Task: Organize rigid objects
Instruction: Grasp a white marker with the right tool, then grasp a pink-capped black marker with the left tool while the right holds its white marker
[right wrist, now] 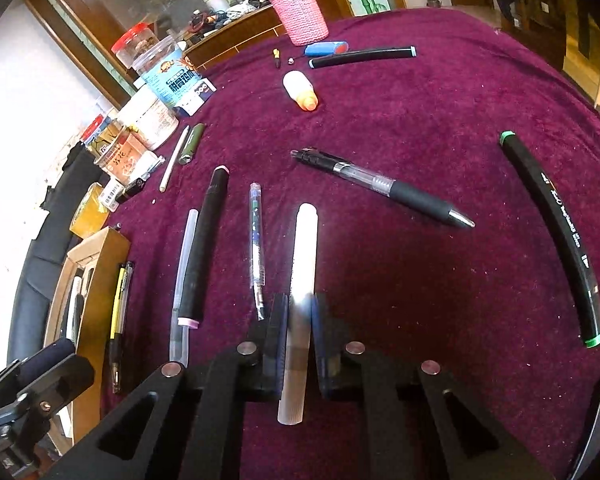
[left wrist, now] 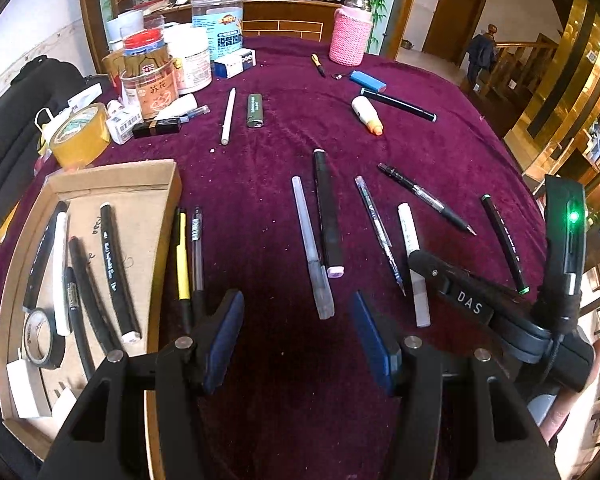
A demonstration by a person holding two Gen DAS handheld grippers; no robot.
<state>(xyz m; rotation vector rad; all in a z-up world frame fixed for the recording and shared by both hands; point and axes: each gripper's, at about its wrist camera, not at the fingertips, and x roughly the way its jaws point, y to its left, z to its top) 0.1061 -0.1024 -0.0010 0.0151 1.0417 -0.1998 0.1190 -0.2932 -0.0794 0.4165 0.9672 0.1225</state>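
White marker in right claw

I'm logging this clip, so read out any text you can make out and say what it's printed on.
"DAS": white letters on the right gripper body, seen from the left wrist view.
Chinese characters on the blue-labelled clear jar: large, but not sharp enough to quote.
Print on the orange-labelled jar, the black markers in the cardboard tray and the green-capped marker: too small or blurred.

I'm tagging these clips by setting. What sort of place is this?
Probably a home living or dining room: a table under a plum velvet cloth cluttered with snack jars, a wooden door, and a wooden stair rail beyond.
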